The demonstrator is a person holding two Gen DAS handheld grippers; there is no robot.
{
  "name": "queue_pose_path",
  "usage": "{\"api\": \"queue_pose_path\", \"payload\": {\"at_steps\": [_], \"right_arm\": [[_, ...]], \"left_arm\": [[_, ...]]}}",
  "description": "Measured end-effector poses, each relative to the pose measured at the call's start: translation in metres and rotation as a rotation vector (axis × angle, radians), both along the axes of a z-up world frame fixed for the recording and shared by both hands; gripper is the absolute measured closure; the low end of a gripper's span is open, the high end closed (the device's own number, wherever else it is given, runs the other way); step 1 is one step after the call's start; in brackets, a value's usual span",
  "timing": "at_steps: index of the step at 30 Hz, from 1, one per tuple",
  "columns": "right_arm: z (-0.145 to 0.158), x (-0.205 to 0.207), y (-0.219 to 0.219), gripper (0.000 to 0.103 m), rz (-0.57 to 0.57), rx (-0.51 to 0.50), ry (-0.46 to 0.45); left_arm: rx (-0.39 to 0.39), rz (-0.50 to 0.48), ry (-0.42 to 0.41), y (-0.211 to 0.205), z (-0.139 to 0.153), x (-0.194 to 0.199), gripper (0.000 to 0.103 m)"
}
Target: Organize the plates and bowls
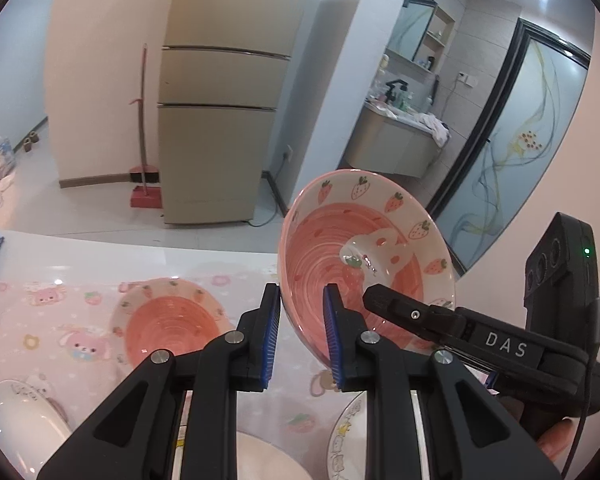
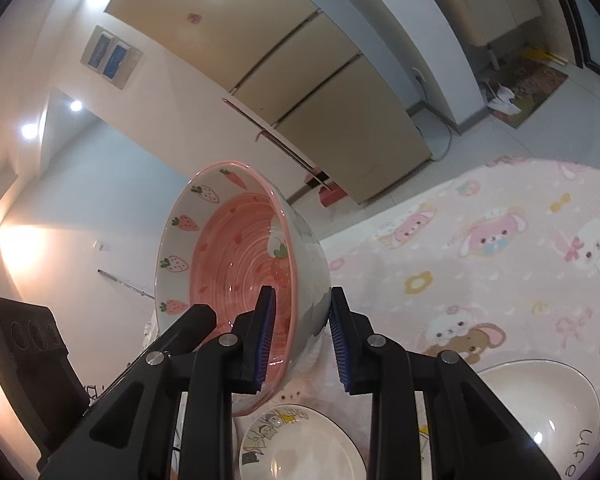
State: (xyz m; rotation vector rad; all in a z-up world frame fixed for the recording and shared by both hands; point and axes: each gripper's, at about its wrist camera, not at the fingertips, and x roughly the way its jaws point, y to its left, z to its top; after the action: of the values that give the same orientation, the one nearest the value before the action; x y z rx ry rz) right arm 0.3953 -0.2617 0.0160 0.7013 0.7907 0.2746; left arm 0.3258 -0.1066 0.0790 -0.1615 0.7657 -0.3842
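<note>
The glazed, breakable strawberry bowl (image 1: 364,256) is pinched at opposite rim walls by the left gripper (image 1: 300,332) and right gripper (image 2: 300,336), jaws nearly closed; it is judged slippery.

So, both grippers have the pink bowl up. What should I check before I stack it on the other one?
1. Left gripper pads straddle the held bowl rim: ok.
2. Right gripper clamps the opposite wall: ok.
3. Held bowl empty: ok.
4. Held bowl level: not ok, it is tipped steeply.
5. Second bowl upright and empty on the table: ok.
6. Gap between the held bowl and the plate below it: cannot tell.
</note>
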Motion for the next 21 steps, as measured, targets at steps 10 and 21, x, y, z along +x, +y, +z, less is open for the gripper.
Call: {"api": "queue_pose_path", "payload": {"at_steps": [10,21], "right_arm": [[0.002,-0.003,0.057,0.073,0.108,-0.022,-0.084],[-0.036,0.006,0.119,0.073,0.154,-0.085,-0.074]], "left_arm": [[0.084,0.059,-0.046,0.048,0.004,-0.022,0.083],[0.044,0.098,-0.062,0.098,-0.020,-0.014,0.083]]}}
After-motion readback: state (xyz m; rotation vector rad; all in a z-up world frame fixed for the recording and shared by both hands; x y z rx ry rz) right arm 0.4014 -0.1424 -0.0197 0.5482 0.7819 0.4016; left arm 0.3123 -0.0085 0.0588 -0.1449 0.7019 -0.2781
